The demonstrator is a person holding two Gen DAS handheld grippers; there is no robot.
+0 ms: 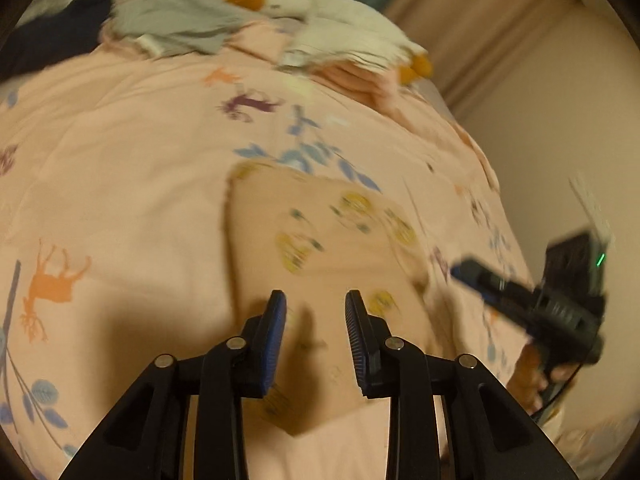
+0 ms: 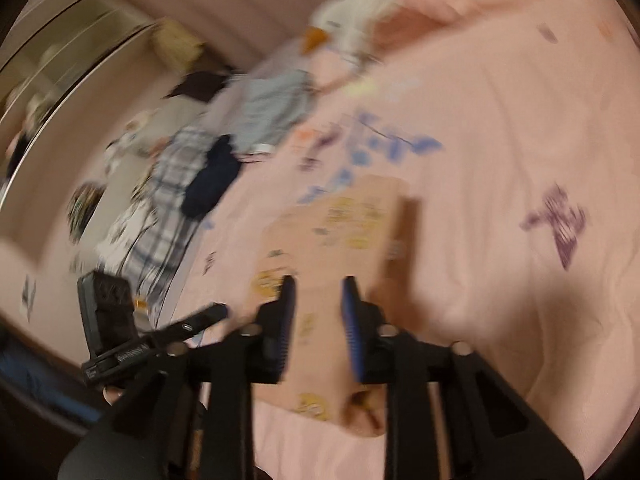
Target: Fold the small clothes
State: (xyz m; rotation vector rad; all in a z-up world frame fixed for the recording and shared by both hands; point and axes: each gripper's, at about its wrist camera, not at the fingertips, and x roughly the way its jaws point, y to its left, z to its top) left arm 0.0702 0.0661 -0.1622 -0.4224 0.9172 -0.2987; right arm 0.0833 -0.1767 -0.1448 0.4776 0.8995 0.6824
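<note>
A small peach-pink garment printed with yellow round motifs lies flat on the bed covered by a pink quilt with animal and leaf prints, and it serves here as the landmark. The left gripper hangs just above the garment's near part, its blue-padded fingers spread apart with nothing between them. To the right of the garment, seen from the left wrist view, the right gripper hovers over the quilt beside the cloth's edge; its black body and a green light show, though blur hides detail. In the right wrist view the right gripper is over the garment, fingers parted and empty, and the left gripper appears to the left of the garment, low over the quilt. Beyond the garment's far edge lie a grey-blue piece of clothing, a dark navy piece of clothing and a white plush goose with an orange beak and feet. In the right wrist view a plaid blue-and-white cloth lies to the left of the garment, near the bed's edge. Both views are motion-blurred.
</note>
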